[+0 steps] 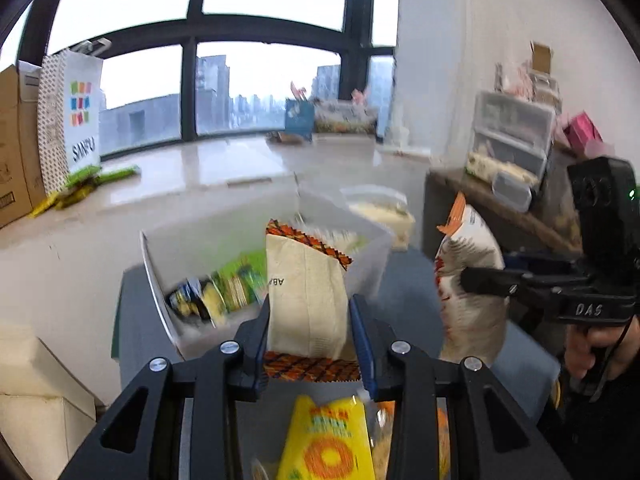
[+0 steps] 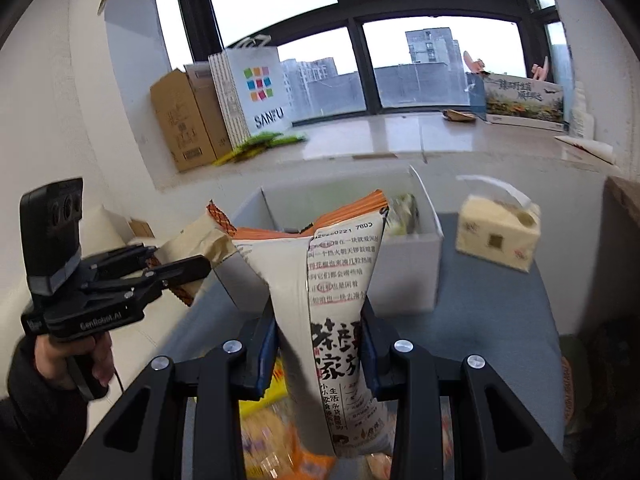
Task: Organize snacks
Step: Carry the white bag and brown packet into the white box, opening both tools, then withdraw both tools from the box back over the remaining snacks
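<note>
The bench (image 2: 500, 320), a grey surface below the window, carries the white bin (image 2: 404, 264), which stands open-topped ahead of both claws and already holds several packets on edge (image 1: 224, 292). A tissue box (image 2: 498, 238) sits on the bench just to the right of the bin and is clear of the working path. The right claw (image 2: 320, 344) is clamped on the white pack (image 2: 340, 280), gripping it across its lower half; the pack stands upright with its long axis vertical and its orange top seam level with the bin's rim. The left claw (image 1: 310, 328) is clamped on the beige pack (image 1: 306, 300), also held upright, long axis vertical, with its patterned bottom seam showing below the pads. The controlling relation is this: the bin opening lies forward of and below both packs, and the beige pack appears to stand nearer the bin's near wall than the white pack, which hangs off to the right in the left wrist view. Judged from this, each pack needs to travel forward over the near wall and descend on end into a free slot. Loose packs, one yellow (image 1: 328, 440), lie on the bench beneath the claws and remain to be sorted.
</note>
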### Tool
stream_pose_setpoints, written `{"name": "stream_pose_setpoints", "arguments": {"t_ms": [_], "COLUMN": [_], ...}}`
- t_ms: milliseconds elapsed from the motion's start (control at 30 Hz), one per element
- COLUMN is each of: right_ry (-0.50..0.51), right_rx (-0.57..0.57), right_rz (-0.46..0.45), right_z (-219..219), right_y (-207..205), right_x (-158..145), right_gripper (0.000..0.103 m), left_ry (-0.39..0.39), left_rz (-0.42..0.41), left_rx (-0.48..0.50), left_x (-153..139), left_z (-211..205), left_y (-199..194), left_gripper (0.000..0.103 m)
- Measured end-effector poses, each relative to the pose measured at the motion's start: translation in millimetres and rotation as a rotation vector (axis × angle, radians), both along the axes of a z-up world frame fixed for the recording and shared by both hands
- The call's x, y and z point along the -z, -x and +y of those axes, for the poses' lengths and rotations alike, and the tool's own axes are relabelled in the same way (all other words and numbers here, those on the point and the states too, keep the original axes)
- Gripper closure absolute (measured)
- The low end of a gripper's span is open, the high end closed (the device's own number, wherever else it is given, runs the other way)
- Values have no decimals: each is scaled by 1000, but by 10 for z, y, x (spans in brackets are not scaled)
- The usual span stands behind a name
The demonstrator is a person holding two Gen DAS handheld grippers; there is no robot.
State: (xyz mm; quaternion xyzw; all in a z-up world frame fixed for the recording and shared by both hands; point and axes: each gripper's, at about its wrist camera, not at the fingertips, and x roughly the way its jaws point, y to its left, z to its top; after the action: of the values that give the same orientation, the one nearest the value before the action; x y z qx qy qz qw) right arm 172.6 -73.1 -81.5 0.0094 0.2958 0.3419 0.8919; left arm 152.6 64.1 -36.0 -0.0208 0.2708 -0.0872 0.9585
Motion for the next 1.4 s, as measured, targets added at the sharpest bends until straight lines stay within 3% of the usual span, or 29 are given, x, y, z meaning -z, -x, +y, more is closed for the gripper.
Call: {"name": "stream_pose_setpoints", "arguments": {"t_ms": [267, 567, 600, 633, 700, 1033, 1400], "right_ry": [-61, -56, -51, -35, 2, 14, -44], "right_rx": [39, 86, 78, 74, 99, 140, 48], "right_rz": [24, 116, 115, 124, 155, 42, -83], "right_z": [292, 796, 869, 921, 1020, 820, 317], "right_y": [-706, -1701, -1783, -1844, -1964, -1631, -526], "right_x": [-329, -469, -481, -478, -452, -572, -542], "right_gripper": [65, 65, 61, 37, 0, 0, 0], "left_ry": [13, -2, -12, -23, -19, -22, 2], "left_rz": [-1, 78, 99, 123, 151, 147, 65], "left_rx": [-84, -202, -221, -230, -232, -253, -202], "left_x": [-230, -16, 21, 62, 152, 231, -22], "left_z": [372, 719, 747, 765, 759, 723, 373], "left_y": [-605, -1215, -1270, -1319, -1359, -1083, -389], "left_gripper": [64, 63, 53, 29, 0, 0, 0]}}
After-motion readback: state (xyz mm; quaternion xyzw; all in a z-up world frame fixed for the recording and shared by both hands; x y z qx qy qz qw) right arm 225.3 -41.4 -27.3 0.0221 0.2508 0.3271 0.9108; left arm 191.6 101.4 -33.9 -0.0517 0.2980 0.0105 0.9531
